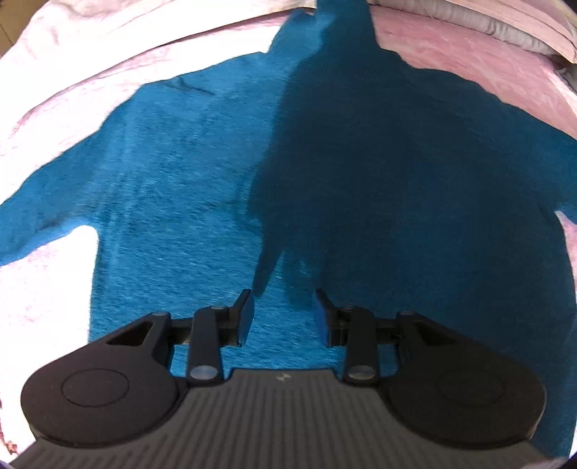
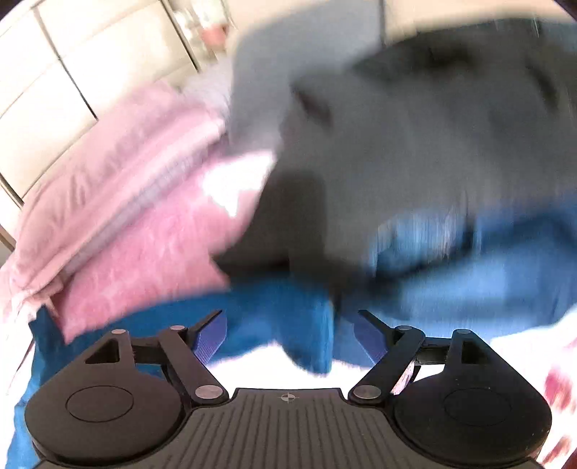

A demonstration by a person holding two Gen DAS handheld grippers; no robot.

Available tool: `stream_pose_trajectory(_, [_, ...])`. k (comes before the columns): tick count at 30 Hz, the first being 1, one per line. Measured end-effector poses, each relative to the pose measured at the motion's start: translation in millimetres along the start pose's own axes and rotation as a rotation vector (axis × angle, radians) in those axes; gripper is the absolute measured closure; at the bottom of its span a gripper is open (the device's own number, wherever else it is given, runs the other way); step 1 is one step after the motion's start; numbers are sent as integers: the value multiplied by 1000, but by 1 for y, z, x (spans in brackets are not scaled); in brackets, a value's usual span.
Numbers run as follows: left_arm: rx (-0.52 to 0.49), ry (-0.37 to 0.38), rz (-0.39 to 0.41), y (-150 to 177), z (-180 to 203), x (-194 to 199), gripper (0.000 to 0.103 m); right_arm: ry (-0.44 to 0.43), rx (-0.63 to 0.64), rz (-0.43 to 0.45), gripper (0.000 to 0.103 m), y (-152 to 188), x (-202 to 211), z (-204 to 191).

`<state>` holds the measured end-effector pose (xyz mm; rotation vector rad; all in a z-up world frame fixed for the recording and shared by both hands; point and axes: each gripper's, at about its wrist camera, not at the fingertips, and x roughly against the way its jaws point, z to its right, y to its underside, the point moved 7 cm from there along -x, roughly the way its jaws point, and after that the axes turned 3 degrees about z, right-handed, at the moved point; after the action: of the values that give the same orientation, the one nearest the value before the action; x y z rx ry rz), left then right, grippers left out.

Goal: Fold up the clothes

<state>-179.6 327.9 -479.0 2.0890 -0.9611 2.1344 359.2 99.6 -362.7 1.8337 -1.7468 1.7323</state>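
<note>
A teal sweater (image 1: 180,162) lies spread flat on the pink bed sheet (image 1: 468,61), one sleeve (image 1: 36,216) reaching out to the left. A dark shadow covers its right half. My left gripper (image 1: 283,294) hovers over the sweater's lower middle, pointing steeply down, its jaws apart with nothing between them. In the blurred right wrist view, my right gripper (image 2: 289,313) stands wide open. A fold of the teal sweater (image 2: 274,299) lies just ahead of its fingers, and the pads do not press on it.
A dark grey garment (image 2: 396,126) and a lighter blue cloth (image 2: 487,259) are heaped beyond the right gripper. A pink pillow (image 2: 90,180) lies to the left against pale cupboard panels (image 2: 90,54). Grey and pink folded bedding (image 1: 505,29) sits at the far right.
</note>
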Motion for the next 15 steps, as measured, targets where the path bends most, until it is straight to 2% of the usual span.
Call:
stream_pose_trajectory(4, [-11,3,-12,6,2,-2,72,6,-186,40,23,27,-23,29])
stream_pose_trajectory(5, [-15,3,-14,7,2,-3,72,35,-186,34,36,26,-27,28])
stream_pose_trajectory(6, [-16,2,-14,6,1,-3,72,66,-182,27,68,24,-31,28])
stream_pose_trajectory(7, [-17,1,-14,6,0,-3,72,98,-178,19,84,23,-35,27])
stream_pose_trajectory(8, [-18,0,-14,5,-1,-2,72,130,-174,12,87,21,-39,27])
stream_pose_trajectory(11, [-20,-8,-4,2,-5,-2,72,130,-89,-2,91,3,-17,11])
stream_pose_trajectory(13, [-15,-13,-1,1,-8,-2,72,126,-26,-2,100,-10,-1,1])
stream_pose_trajectory(15, [-11,-20,-1,0,-11,-2,72,104,92,24,100,-29,21,-19])
